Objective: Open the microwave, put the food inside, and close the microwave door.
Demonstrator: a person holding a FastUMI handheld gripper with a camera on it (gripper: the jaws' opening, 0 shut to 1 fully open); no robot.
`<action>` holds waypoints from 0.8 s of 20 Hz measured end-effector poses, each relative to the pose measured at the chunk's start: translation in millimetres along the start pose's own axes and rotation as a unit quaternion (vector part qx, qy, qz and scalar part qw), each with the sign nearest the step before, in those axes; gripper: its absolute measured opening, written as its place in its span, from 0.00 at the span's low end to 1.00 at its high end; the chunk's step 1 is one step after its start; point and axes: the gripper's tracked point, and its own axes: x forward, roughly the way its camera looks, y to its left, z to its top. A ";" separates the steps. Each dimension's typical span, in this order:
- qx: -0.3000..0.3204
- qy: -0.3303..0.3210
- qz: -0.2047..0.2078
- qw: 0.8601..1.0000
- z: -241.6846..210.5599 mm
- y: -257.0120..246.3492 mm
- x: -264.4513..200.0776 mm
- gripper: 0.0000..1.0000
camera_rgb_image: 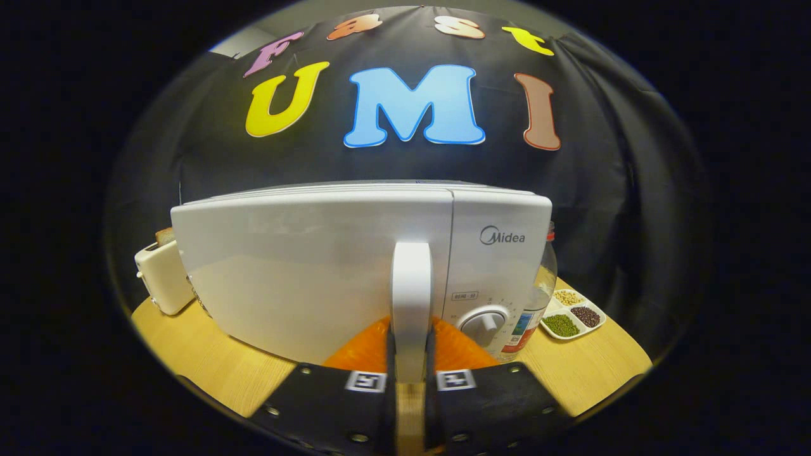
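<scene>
Black cloth backs the booth; below it, a pale wooden counter carries every item.

Gripper view, items counted:
- One white microwave, door appearing shut and flush with the control panel; one round dial on that panel.
- One upright white door handle, standing between the two fingers of the gripper. The jaws are closed onto the handle from either side, with both pads pressing it.
- One orange item, low behind the fingertips and under the microwave front; its kind cannot be told, possibly a mat or the food's dish.
- One cream toaster beside the microwave's far side, with one slice of bread sticking up from it.
- One clear bottle with a coloured label, just beside the control panel.
- One white divided tray beyond the bottle, three compartments: pale beans, dark beans, green beans.

Progress, as judged: the first step is in hand only. With the handle gripped and the door not yet swung out, opening, loading the food and closing all remain. The food itself cannot be identified with certainty.
</scene>
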 end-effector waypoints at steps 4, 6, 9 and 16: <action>0.004 0.010 0.021 1.000 0.4 0.7 -3.1 0.13; 0.003 0.012 0.017 1.000 -0.3 0.6 -4.4 0.13; 0.002 0.014 0.017 1.000 0.1 0.5 -3.6 0.08; -0.022 0.008 0.013 1.000 -12.5 10.1 -42.6 0.08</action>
